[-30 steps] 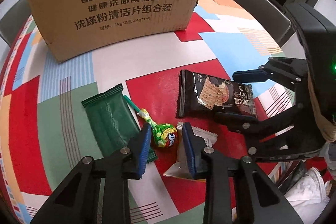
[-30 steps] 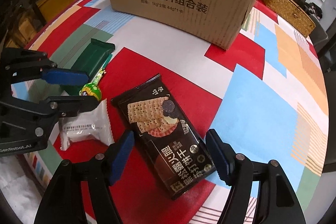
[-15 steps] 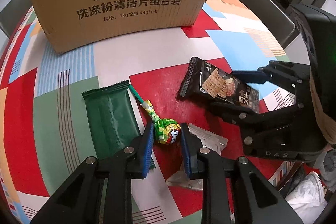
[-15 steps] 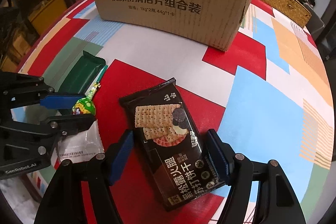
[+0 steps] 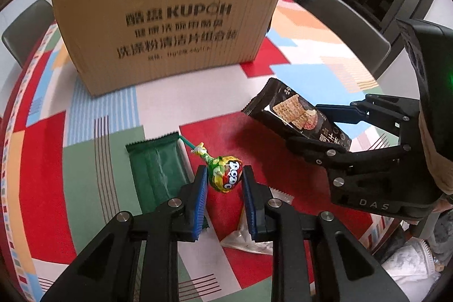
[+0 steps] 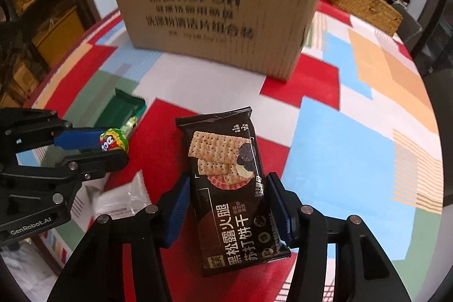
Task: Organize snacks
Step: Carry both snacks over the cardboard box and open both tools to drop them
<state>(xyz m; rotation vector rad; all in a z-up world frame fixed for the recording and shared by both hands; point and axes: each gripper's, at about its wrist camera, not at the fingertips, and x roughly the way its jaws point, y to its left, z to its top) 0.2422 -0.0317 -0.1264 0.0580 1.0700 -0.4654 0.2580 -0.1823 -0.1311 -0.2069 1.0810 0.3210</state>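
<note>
My left gripper (image 5: 223,184) is shut on a green-wrapped lollipop (image 5: 226,177) and holds it above the table; it also shows in the right wrist view (image 6: 113,142). My right gripper (image 6: 228,197) is shut on a black cracker packet (image 6: 229,188) and holds it lifted; the packet also shows in the left wrist view (image 5: 294,115). A dark green snack bar (image 5: 158,163) and a white sachet (image 6: 121,196) lie on the table. A large cardboard box (image 5: 167,16) stands at the back.
The table (image 5: 42,137) has a colourful patchwork cloth. A wicker basket (image 6: 362,2) stands behind the box on the right. Grey chairs (image 5: 354,30) stand around the table. A white bag (image 5: 410,265) lies below the table's right edge.
Both grippers have closed on their snacks and lifted them off the table. The lollipop and the cracker packet now hang above the cloth, nearer the box.
</note>
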